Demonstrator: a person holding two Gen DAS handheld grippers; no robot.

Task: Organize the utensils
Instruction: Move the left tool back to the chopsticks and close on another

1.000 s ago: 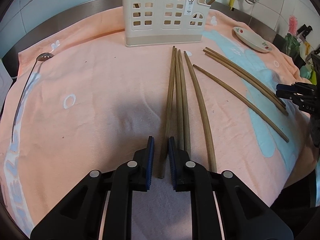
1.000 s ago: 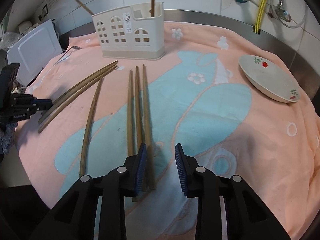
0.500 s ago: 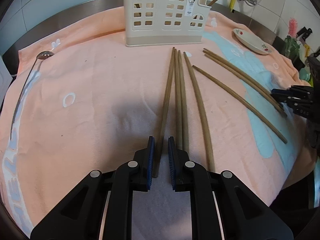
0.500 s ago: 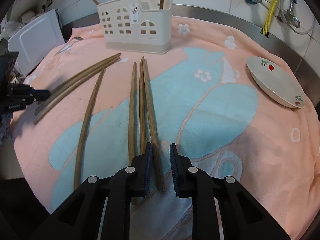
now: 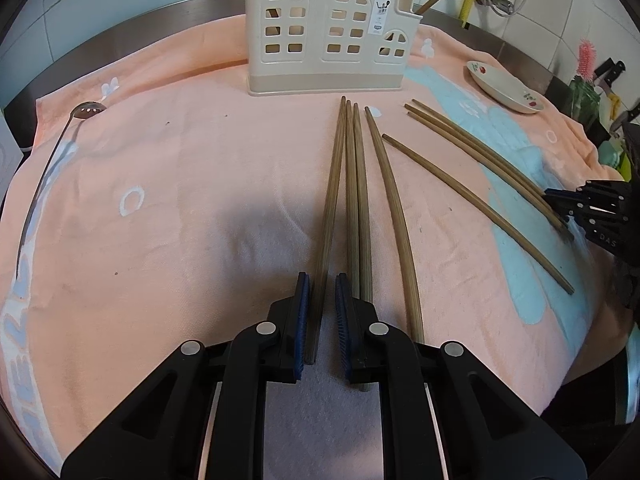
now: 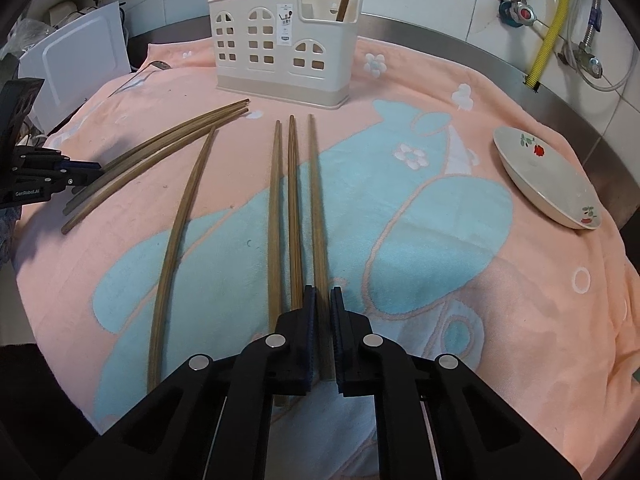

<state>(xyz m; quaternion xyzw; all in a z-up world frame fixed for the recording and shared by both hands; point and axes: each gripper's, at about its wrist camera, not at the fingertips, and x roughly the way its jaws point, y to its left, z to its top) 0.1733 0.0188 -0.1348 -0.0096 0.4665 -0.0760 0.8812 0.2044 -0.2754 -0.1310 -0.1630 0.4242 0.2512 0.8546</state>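
Both grippers clamp chopstick butts – left gripper (image 5: pixel 322 312) on one chopstick (image 5: pixel 333 200), right gripper (image 6: pixel 323 328) on another (image 6: pixel 316 200); light, stiff, slippery – end-held, likely to pivot.

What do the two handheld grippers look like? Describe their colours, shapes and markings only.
Both are alike. The left gripper has matte black plastic arms with triangular cut-outs, round silver pivot pins and two narrow fingers faced with ribbed dark blue pads. The right gripper matches it. Seen side-on, the bodies carry small white lettering. No sleeve, hand or cable shows.
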